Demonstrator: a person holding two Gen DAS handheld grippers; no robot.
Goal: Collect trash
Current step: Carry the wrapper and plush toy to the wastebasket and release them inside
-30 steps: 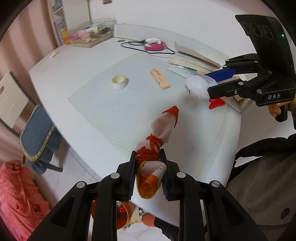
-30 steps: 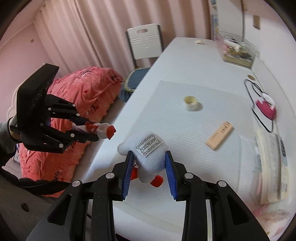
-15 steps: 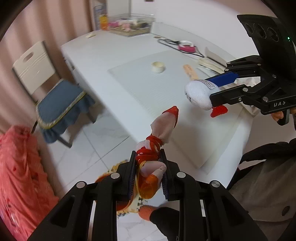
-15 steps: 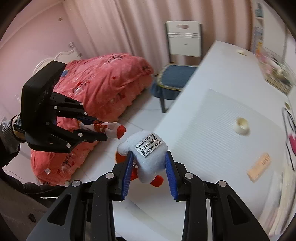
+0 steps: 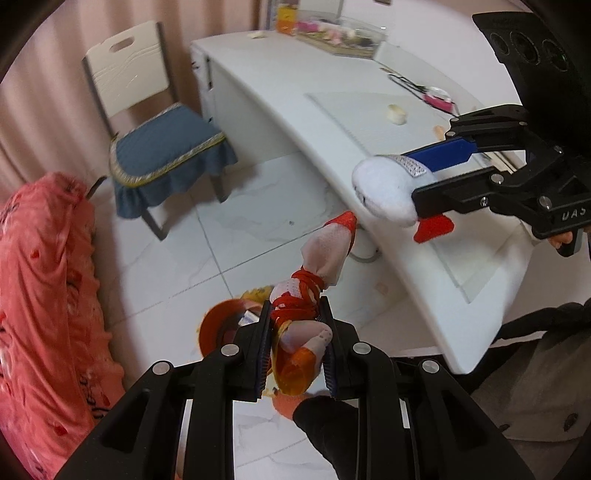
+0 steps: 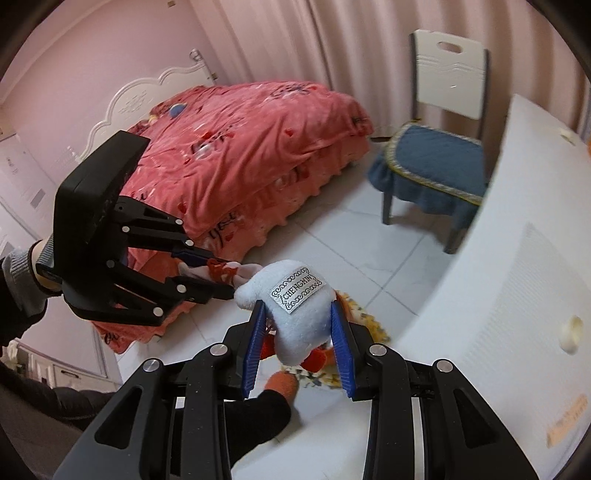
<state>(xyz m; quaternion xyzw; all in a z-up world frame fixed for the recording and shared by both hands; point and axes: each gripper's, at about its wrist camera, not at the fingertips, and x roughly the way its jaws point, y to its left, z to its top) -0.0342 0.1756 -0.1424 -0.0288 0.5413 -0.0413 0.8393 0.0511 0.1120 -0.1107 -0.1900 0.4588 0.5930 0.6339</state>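
Observation:
My left gripper (image 5: pixel 295 350) is shut on a red-and-white knotted wrapper (image 5: pixel 314 284) and holds it in the air over the floor, beside the desk. Below it stands an orange trash bin (image 5: pixel 218 325), partly hidden by the fingers. My right gripper (image 6: pixel 299 343) is shut on a white plush toy (image 6: pixel 291 306) with a silver label and red feet. In the left wrist view the right gripper (image 5: pixel 417 184) and the plush (image 5: pixel 384 192) hang over the desk's front edge. In the right wrist view the left gripper (image 6: pixel 218 277) sits just left of the plush.
A white desk (image 5: pixel 280 85) carries a mat, a tape roll (image 5: pixel 397 113), a pink cabled device (image 5: pixel 437 96) and a clear box (image 5: pixel 332 33). A chair with a blue cushion (image 5: pixel 166 144) and a bed with a pink quilt (image 6: pixel 240 147) border the tiled floor. A patterned rug (image 6: pixel 365 321) lies below.
Both grippers have swung away from the desk top toward the floor and bed, each still holding its item. The orange bin has come into view under the left gripper.

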